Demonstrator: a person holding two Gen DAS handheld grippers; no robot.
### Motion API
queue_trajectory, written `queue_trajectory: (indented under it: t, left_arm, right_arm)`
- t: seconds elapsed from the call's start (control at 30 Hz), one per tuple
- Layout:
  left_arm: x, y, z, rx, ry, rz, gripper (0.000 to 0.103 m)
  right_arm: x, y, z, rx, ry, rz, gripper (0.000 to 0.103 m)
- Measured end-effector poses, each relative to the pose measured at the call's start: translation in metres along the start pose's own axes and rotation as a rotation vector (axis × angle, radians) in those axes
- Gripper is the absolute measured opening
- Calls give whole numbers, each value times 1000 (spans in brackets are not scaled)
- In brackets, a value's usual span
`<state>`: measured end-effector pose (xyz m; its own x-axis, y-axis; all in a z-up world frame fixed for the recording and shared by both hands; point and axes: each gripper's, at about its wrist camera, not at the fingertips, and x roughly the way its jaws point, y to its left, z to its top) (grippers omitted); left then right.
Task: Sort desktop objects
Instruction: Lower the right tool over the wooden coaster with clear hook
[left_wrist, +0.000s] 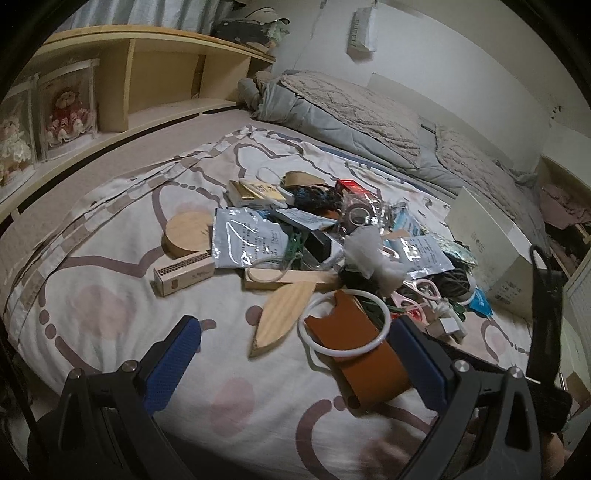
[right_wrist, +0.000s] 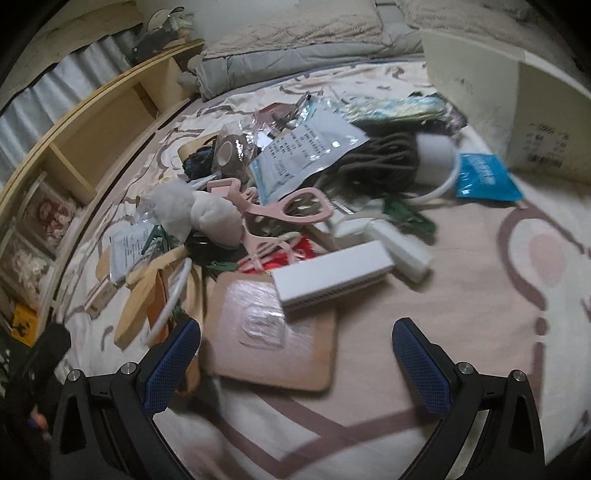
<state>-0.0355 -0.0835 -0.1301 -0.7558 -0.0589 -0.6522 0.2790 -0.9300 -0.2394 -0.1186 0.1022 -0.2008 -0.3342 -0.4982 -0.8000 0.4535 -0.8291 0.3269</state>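
A pile of small objects lies on a patterned bedsheet (left_wrist: 110, 295). In the left wrist view my left gripper (left_wrist: 295, 354) is open and empty above the sheet; a pointed wooden piece (left_wrist: 282, 317), a white ring (left_wrist: 345, 323) and a brown leather sleeve (left_wrist: 365, 362) lie between its blue fingers. In the right wrist view my right gripper (right_wrist: 295, 354) is open and empty; a tan card with a plastic-wrapped hook (right_wrist: 269, 332) lies between its fingers, and a long white box (right_wrist: 332, 275) rests on the card's far edge.
The pile holds foil pouches (left_wrist: 247, 236), pink scissors (right_wrist: 291, 210), a dark cord bundle (right_wrist: 376, 162), a round wooden disc (left_wrist: 188, 232) and a cardboard harmonica box (left_wrist: 184, 273). A large white box (left_wrist: 491, 243) stands right. A wooden shelf (left_wrist: 147, 74) runs left; folded bedding (left_wrist: 351, 107) lies behind.
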Motion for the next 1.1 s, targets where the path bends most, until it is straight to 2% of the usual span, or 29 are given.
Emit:
queue_trajectory:
  t: [0.27, 0.43, 0.57, 0.77, 0.9, 0.97, 1.1]
  left_arm:
    - [4, 9, 1, -33, 9, -9, 103]
    - [7, 1, -2, 2, 14, -11, 103]
    - [10, -4, -4, 32, 30, -28, 103]
    - [18, -12, -12, 36, 95, -91, 103]
    - [21, -22, -17, 63, 109, -101, 103]
    - [24, -29, -19, 79, 119, -113, 103]
    - [32, -43, -24, 126, 138, -102, 103]
  right_arm:
    - [8, -1, -5, -55, -40, -74, 103]
    - [4, -15, -12, -101, -66, -204, 103]
    - [-4, -33, -12, -81, -79, -238, 103]
    - [-12, -50, -17, -66, -86, -257, 103]
    - [-17, -58, -25, -79, -95, -268, 103]
    - [-15, -56, -31, -115, -88, -303, 103]
    - [-17, -55, -36, -121, -126, -322, 103]
